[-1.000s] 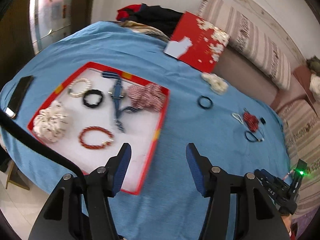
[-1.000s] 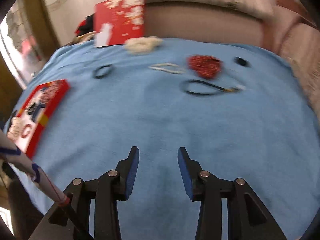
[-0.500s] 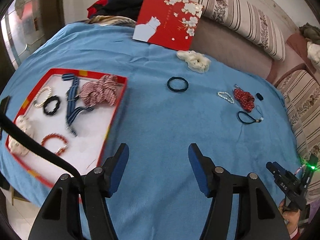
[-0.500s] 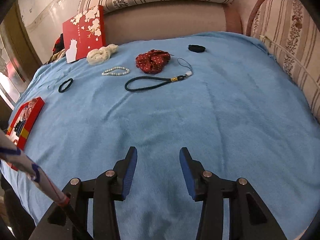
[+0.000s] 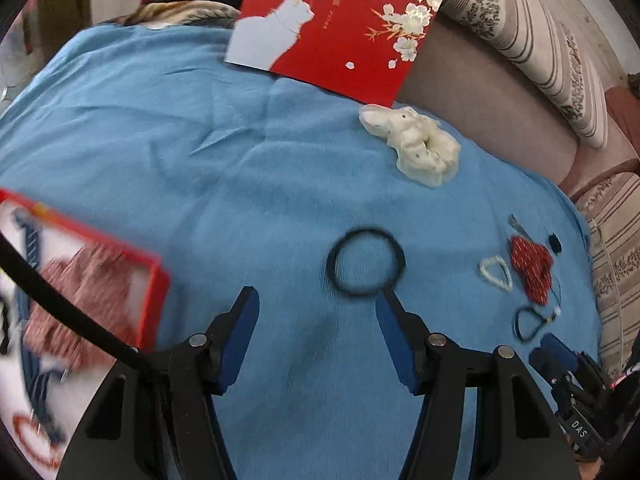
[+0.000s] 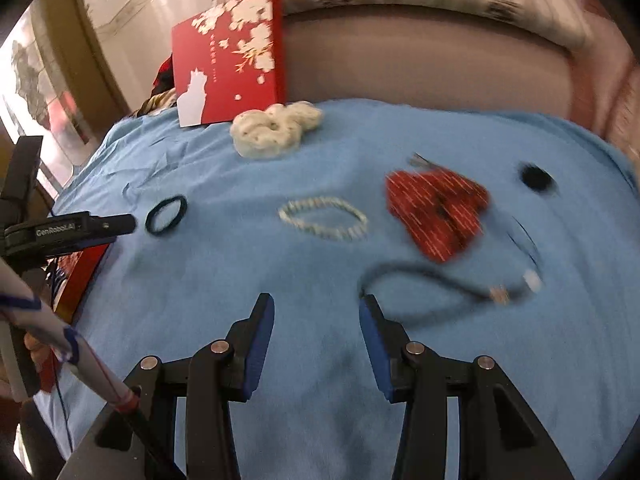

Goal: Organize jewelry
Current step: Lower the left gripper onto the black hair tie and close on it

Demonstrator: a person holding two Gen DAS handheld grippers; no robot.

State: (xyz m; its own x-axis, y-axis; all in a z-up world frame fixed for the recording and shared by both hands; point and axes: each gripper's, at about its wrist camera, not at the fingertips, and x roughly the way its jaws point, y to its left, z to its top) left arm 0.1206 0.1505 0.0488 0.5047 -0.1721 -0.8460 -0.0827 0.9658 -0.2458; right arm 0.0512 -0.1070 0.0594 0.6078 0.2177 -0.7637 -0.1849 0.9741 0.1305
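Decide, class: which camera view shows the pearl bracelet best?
The right wrist view: the pearl bracelet lies near centre, its whole beaded loop visible. The left wrist view shows it small and blurred near the right edge, beside the red scrunchie.

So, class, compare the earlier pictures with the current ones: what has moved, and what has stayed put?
Both grippers swung closer to the loose pieces: the left gripper from the red tray to the black hair tie, the right gripper towards the black cord. Nothing grasped; jewelry unmoved.
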